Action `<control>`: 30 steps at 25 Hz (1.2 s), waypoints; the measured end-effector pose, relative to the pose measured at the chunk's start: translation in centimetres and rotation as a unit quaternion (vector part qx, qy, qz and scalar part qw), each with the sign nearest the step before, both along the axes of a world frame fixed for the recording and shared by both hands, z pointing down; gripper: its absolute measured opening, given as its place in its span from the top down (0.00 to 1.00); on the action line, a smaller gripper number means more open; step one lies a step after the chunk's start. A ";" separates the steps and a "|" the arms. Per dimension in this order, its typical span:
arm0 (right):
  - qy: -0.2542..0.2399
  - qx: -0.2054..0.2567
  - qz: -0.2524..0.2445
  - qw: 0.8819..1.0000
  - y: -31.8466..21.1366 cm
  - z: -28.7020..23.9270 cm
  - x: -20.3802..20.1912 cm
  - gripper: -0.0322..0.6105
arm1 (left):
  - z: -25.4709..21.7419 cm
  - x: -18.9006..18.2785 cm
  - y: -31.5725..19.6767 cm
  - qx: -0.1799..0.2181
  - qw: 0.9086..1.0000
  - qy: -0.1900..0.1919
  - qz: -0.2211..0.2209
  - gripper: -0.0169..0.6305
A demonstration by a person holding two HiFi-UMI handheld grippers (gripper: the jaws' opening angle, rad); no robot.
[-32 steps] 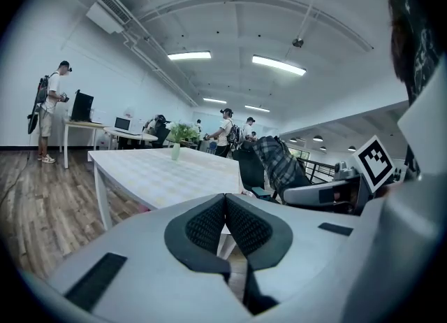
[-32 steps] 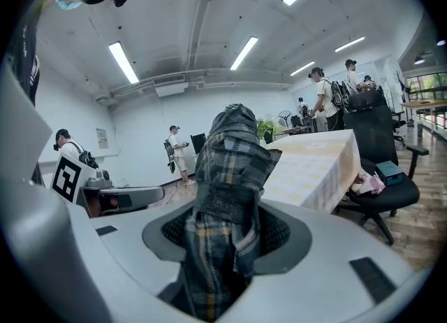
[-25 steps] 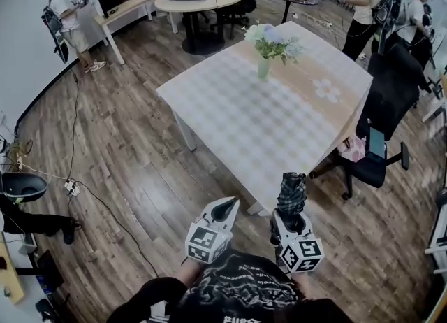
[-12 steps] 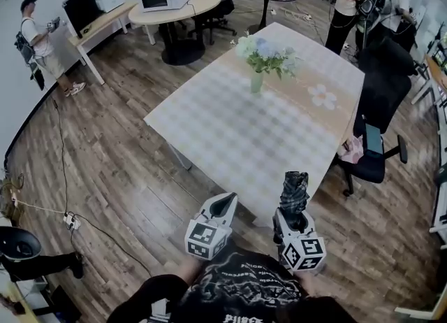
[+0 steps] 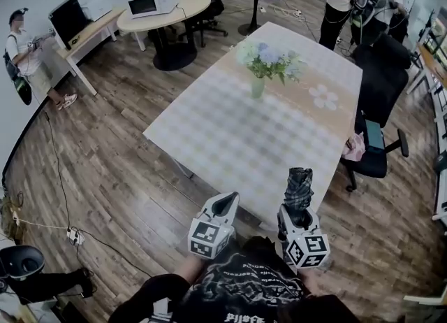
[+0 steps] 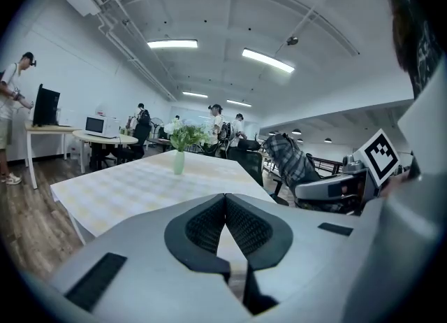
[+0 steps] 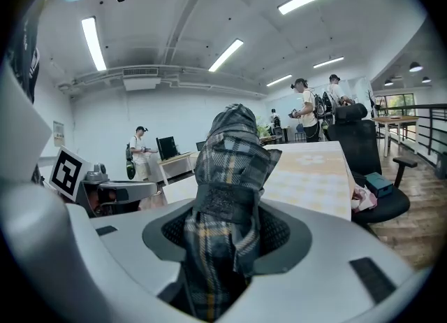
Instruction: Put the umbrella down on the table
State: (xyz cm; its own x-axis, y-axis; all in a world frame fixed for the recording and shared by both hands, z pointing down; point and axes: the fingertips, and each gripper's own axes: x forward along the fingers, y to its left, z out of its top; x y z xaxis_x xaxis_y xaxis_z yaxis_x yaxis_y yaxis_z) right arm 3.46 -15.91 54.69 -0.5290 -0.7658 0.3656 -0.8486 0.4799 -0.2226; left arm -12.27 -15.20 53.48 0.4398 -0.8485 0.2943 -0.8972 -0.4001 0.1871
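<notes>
1. The desk point(image 5: 244, 133) sits nearer than a second ago; its near corner is just ahead.
2. The right hand-held gripper point(image 5: 297, 211) clamps the folded umbrella point(image 5: 299, 187) upright, not yet laid down.
3. The left hand-held gripper point(image 5: 223, 206) is closed, empty.

Head view: camera high, facing forward and steeply down. The table point(image 5: 230, 140) fills mid-frame; the left gripper point(image 5: 225, 203) and right gripper point(image 5: 299, 211) sit near the lower edge, close under the lens

Left gripper view: low, about table height, roughly level along its own jaws, which crowd the lower half. Table and vase of flowers point(image 6: 179, 157) at centre left, right gripper at the right edge

Right gripper view: same low stance. The umbrella point(image 7: 227, 196) is very close and blocks the centre; left gripper at lower left, table at centre right

All three views share the table; each gripper view catches the other gripper
</notes>
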 end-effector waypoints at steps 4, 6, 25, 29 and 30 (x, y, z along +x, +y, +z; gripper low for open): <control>0.003 -0.009 0.000 1.000 -0.9 -0.1 -0.6 0.61 | -0.1 -0.5 -0.7 -0.007 1.000 0.007 0.002 0.94; 0.006 -0.010 -0.003 1.000 -1.5 -0.1 -1.0 0.61 | 0.0 -0.9 -1.2 -0.009 1.000 0.008 -0.002 0.94; 0.074 -0.031 -0.046 0.996 -13.7 -0.4 1.4 0.61 | -0.6 -0.3 -5.1 -0.010 0.998 0.001 -0.065 0.94; 0.102 -0.055 -0.062 0.991 -18.0 0.9 0.8 0.61 | -0.5 -0.4 -6.2 -0.011 0.998 -0.004 -0.069 0.94; 0.114 -0.062 -0.065 0.989 -19.1 1.4 0.8 0.61 | -0.5 -0.4 -6.5 -0.012 0.997 -0.005 -0.070 0.94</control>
State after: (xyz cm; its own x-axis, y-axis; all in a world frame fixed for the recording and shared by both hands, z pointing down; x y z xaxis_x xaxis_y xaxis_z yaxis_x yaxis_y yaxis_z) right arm 4.24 -34.98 56.06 -0.5142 -0.6382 0.5731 -0.8159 0.5700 -0.0973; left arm -12.70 -21.69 53.00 0.3144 -0.8943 0.3184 -0.9458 -0.2665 0.1855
